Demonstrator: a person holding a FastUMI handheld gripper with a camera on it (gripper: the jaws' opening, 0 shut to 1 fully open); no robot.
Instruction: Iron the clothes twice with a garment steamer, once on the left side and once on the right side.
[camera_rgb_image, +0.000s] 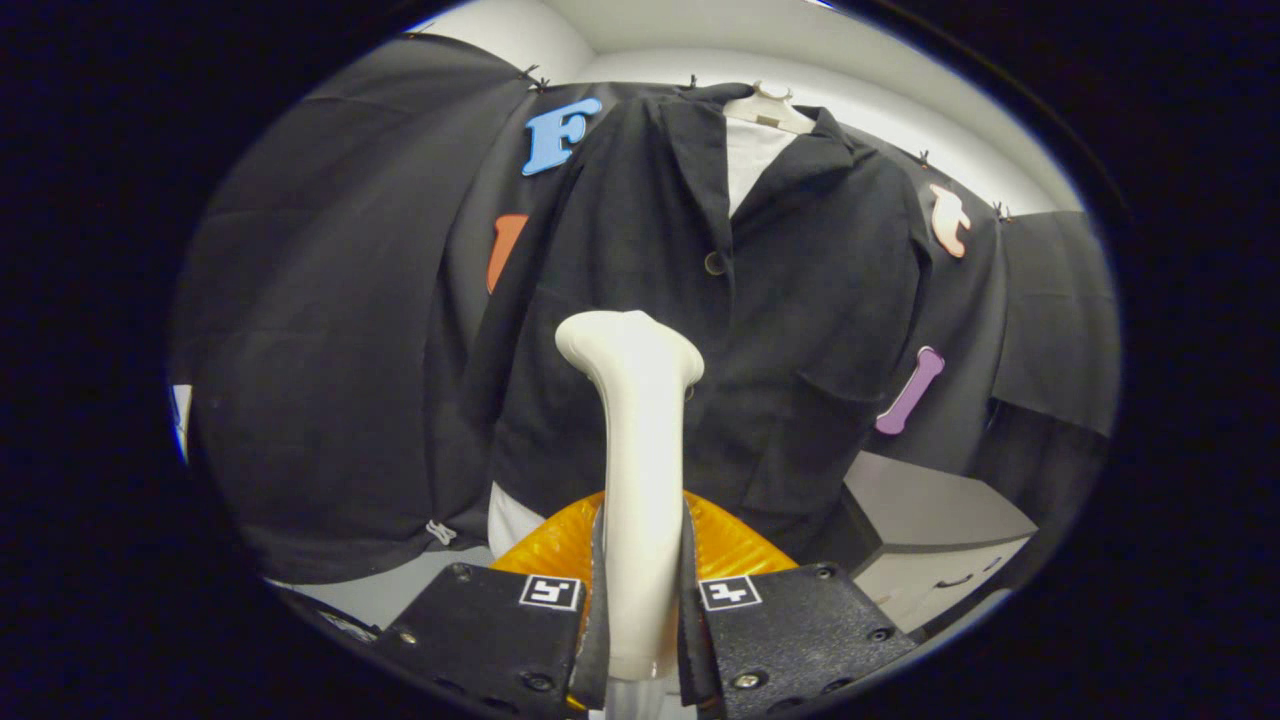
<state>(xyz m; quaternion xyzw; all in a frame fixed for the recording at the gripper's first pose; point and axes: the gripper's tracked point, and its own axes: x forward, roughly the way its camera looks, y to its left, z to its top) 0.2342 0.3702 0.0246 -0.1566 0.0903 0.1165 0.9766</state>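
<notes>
The tool (640, 600) held the white steamer (636, 470) tight between both fingers. Its head pointed at the middle of the black shirt (800, 300), which hung on a hanger (770, 108). Both sides probably still needed steaming.

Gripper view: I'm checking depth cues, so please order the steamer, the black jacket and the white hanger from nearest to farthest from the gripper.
1. Steamer: clamped between the fingers of the gripper, its head pointing forward.
2. Black jacket: hanging just beyond the steamer's head.
3. White hanger: farthest, above the jacket's collar.
</notes>
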